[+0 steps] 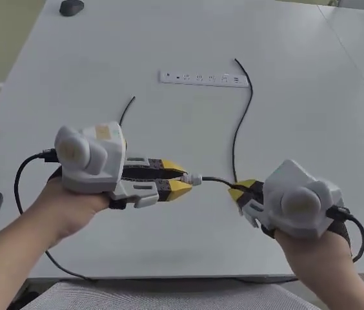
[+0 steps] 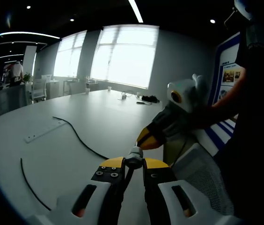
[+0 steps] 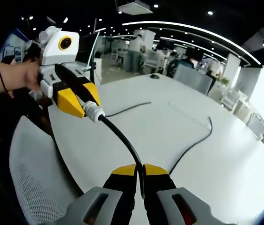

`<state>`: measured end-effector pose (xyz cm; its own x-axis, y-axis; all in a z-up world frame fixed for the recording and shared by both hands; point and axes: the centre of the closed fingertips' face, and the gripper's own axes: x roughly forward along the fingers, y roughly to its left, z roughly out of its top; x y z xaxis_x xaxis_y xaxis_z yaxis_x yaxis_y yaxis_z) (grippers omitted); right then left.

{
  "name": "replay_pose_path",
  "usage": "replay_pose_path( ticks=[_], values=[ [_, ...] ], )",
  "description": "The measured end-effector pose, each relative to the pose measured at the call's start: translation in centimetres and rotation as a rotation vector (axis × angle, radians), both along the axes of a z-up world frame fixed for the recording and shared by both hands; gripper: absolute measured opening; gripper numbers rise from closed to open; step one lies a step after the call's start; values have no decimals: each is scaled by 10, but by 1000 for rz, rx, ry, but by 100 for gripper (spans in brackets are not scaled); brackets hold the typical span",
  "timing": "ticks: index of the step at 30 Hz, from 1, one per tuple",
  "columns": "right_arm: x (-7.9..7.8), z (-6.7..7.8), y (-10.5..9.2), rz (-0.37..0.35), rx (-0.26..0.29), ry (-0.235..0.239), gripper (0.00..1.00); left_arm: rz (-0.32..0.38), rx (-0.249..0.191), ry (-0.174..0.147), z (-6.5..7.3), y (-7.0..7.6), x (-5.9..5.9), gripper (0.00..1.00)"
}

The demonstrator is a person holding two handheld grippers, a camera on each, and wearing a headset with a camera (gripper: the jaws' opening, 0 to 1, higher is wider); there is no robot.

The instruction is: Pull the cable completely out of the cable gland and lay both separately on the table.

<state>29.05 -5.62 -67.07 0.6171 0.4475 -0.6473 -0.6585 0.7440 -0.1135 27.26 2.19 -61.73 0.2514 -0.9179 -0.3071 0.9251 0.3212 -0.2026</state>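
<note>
Cable gland (image 1: pixel 192 179) is held in left gripper (image 1: pixel 187 179), left of right gripper (image 1: pixel 239 192), over table (image 1: pixel 298 97) near edge. Cable (image 1: pixel 237 139) is clamped in right gripper and laid behind it, toward power strip (image 1: pixel 203 79) at far centre.

Black cable (image 1: pixel 218 181) threaded thru white cable gland (image 1: pixel 192 179), both mid-air, horizontal.

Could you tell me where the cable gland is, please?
In the head view, low centre, the cable gland is clamped in the left gripper, its cable running to the right gripper.
</note>
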Motion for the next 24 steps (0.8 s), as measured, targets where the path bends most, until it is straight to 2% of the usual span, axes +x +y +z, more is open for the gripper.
replay_pose_path(
  ticks=[3, 12, 14, 20, 24],
  values=[
    [0, -9, -7, -72, 49, 53, 0, 4, -2, 3, -1, 0, -1, 15],
    [-1, -28, -26, -163, 45, 114, 0, 1, 8, 7, -6, -1, -2, 15],
    [-2, -31, -28, -200, 79, 147, 0, -2, 12, 6, -7, -2, -3, 15],
    [-5, -31, -25, -189, 80, 144, 0, -3, 14, 7, -7, -1, -3, 15],
    [-10, -29, -20, -156, 74, 132, 1, 1, 17, 5, -7, 1, -2, 15]
  ],
)
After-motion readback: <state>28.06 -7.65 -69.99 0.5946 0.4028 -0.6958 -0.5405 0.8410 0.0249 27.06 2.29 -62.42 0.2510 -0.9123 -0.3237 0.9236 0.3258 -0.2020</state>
